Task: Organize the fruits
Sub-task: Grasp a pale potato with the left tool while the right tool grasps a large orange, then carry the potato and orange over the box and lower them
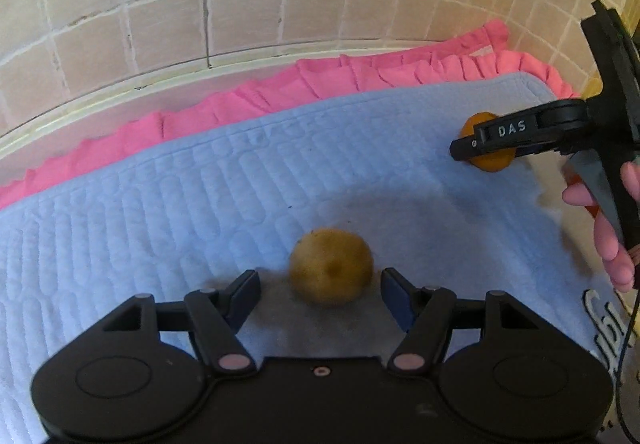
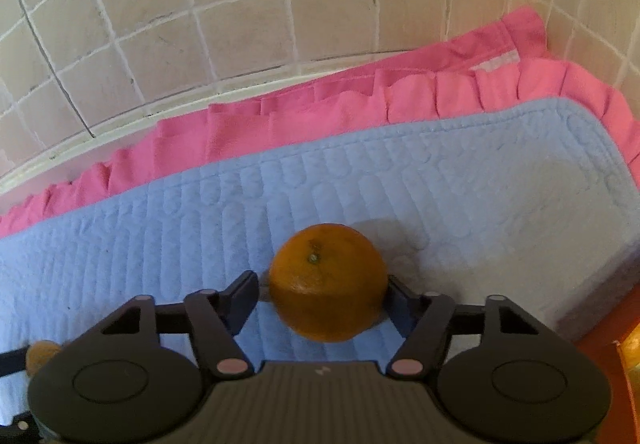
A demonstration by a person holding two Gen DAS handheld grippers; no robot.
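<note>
A brown-yellow round fruit [image 1: 331,270] lies on the blue quilted mat [image 1: 160,211], just ahead of and between the fingers of my left gripper [image 1: 320,294], which is open and not touching it. An orange [image 2: 328,284] sits between the fingers of my right gripper [image 2: 323,298]. The right finger touches it; a small gap shows at the left finger. From the left wrist view the right gripper [image 1: 464,149] stands at the far right with the orange [image 1: 488,143] behind its finger. The brown fruit [image 2: 40,354] shows at the lower left of the right wrist view.
A pink ruffled cloth [image 2: 360,99] lies under the blue mat [image 2: 480,171] against a beige tiled wall [image 2: 240,3]. An orange-red surface [image 2: 600,328] lies off the mat's right edge. A hand [image 1: 616,240] holds the right gripper.
</note>
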